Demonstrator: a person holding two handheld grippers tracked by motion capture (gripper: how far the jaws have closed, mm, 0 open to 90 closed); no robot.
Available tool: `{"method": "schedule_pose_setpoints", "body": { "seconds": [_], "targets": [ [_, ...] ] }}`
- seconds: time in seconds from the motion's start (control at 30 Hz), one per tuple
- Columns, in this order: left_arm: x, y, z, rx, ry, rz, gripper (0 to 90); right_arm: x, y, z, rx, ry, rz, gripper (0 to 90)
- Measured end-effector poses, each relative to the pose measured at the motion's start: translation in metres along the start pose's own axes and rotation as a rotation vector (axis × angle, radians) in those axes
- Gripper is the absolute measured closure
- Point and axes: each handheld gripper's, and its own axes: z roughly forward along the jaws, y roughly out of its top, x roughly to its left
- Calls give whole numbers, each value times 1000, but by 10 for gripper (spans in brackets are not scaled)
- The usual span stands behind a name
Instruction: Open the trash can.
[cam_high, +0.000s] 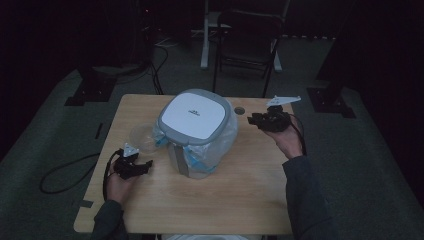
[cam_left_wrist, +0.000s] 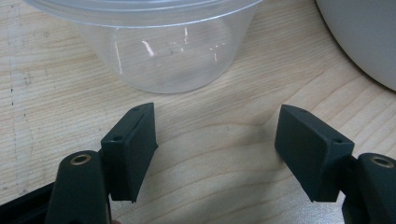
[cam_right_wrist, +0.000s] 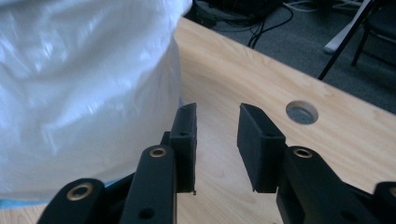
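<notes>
A small bin (cam_high: 197, 132) with a white, grey-rimmed lid (cam_high: 195, 114) stands mid-table, lined with a clear plastic bag (cam_right_wrist: 79, 88) that has blue ties. Just left of it sits a clear plastic bowl (cam_high: 141, 136), also seen close up (cam_left_wrist: 163, 51) in the left gripper view. My left gripper (cam_high: 145, 165) (cam_left_wrist: 215, 114) rests low on the table just short of the bowl, jaws wide open and empty. My right gripper (cam_high: 252, 120) (cam_right_wrist: 217, 109) hovers to the right of the bin, beside the bag, jaws open with a narrower gap and nothing between them.
The wooden table (cam_high: 235, 190) has a round cable hole (cam_high: 239, 109) (cam_right_wrist: 301, 112) near the far edge, behind the right gripper. A folding chair (cam_high: 247, 42) and stand bases with cables are on the dark floor beyond the table.
</notes>
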Motion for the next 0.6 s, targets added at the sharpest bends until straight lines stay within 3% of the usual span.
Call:
{"method": "schedule_pose_setpoints", "body": {
  "seconds": [0.1,0.13,0.6],
  "targets": [
    [-1,0,0,-4,2,-4,310,1,8,-3,-12,1,-3,703],
    [-1,-1,-1,-7,6,-6,352,1,12,-4,-15,0,-9,715],
    [-1,-1,-1,-3,7,-6,337,6,38,-12,-45,10,-26,736]
  ]
}}
